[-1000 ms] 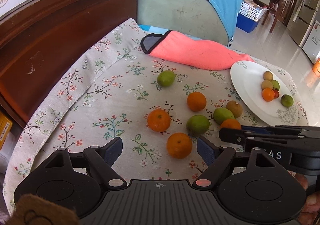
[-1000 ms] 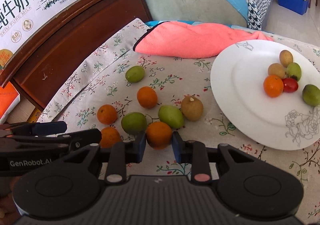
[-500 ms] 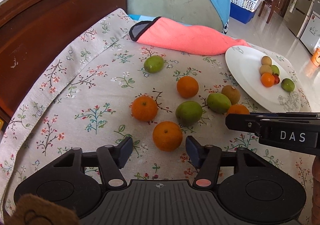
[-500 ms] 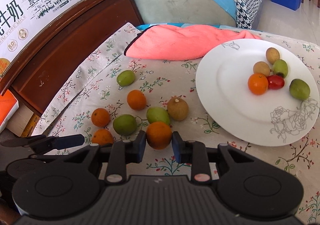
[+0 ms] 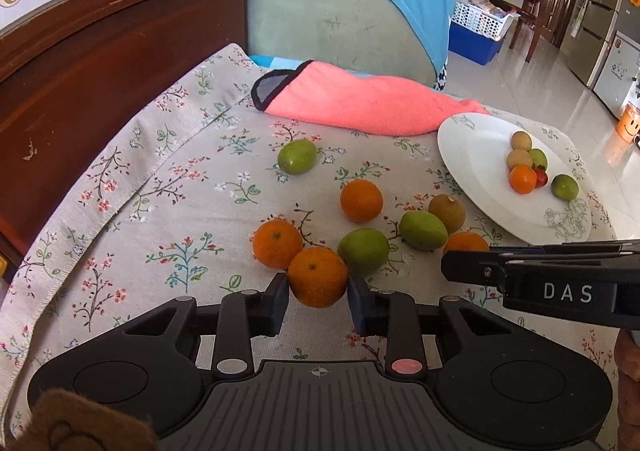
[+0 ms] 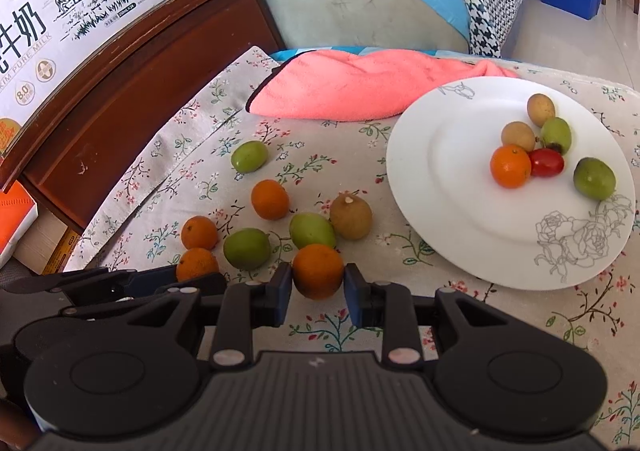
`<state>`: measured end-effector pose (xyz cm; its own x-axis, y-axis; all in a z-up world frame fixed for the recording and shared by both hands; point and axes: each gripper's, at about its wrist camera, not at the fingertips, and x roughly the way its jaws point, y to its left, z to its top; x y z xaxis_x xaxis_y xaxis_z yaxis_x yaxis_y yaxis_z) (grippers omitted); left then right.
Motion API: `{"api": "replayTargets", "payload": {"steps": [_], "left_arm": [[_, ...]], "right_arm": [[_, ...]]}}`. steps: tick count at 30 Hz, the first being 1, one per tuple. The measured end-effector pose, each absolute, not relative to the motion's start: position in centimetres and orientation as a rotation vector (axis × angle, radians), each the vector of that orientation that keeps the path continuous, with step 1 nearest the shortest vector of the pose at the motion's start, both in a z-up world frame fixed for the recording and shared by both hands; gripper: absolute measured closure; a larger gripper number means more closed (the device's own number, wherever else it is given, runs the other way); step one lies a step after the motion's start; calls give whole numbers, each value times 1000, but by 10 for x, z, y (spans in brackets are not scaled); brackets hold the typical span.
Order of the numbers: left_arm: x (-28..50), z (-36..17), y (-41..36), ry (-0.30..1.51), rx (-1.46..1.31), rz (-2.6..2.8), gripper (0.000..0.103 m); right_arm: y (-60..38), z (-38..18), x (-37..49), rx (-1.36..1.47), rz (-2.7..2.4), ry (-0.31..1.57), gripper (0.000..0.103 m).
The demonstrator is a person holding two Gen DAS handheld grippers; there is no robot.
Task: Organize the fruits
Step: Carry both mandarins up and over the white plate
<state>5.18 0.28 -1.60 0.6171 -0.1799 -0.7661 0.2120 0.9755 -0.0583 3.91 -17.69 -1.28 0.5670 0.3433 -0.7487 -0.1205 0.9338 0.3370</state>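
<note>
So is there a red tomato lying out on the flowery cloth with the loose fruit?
No, the only red tomato sits on the white plate, tucked beside an orange there.

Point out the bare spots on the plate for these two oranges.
The white plate is bare on its left half, toward the pink towel, and along its near rim by the rose drawing. It is crowded at the far right, around the red tomato.

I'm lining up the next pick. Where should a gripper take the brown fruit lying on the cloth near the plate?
Grip the brown fruit across its round middle, coming down from above. Its stem nub points up. A green fruit touches its left side, so set the fingers front and back, where bare tablecloth shows.
</note>
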Motion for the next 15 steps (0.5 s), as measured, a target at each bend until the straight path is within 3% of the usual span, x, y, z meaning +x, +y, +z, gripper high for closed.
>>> {"api": "replayTargets", "payload": {"steps": [15], "left_arm": [[55,1,-18,824,41,-242,74]], "right_arm": [[-196,-1,31,282,261,897,75]]}}
